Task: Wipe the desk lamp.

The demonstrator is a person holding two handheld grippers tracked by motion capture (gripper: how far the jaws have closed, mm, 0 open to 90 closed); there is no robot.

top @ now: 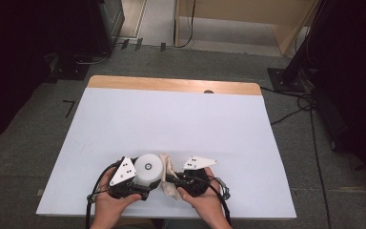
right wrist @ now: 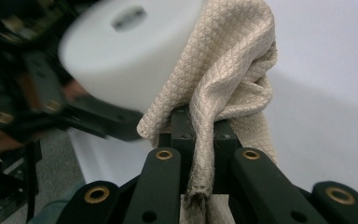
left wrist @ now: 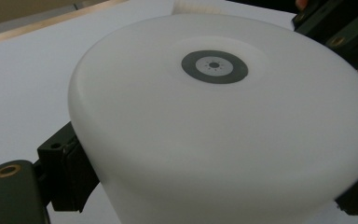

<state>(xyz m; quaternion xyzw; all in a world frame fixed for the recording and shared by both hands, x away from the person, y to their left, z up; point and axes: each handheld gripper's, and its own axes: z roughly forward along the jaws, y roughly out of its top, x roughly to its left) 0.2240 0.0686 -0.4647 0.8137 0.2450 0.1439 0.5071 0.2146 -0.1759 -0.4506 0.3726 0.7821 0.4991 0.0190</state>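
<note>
A white round container (top: 148, 168), upside down with a grey ring on its base, is held just above the near part of the table. My left gripper (top: 145, 182) is shut on it, one jaw on each side of its wall. Up close, the container (left wrist: 214, 121) sits between the black fingers (left wrist: 67, 172). My right gripper (right wrist: 200, 126) is shut on a beige waffle-weave cloth (right wrist: 228, 60). The cloth bunches up and drapes against the side of the container (right wrist: 126, 51). From above, the cloth (top: 167, 164) lies between the container and the right gripper (top: 170, 180).
A white sheet (top: 171, 119) covers the table, and a strip of bare wood (top: 171, 85) shows along the far edge. Grey carpet surrounds it. Dark stands and cables (top: 295, 76) are at the far right, with dark equipment at the far left.
</note>
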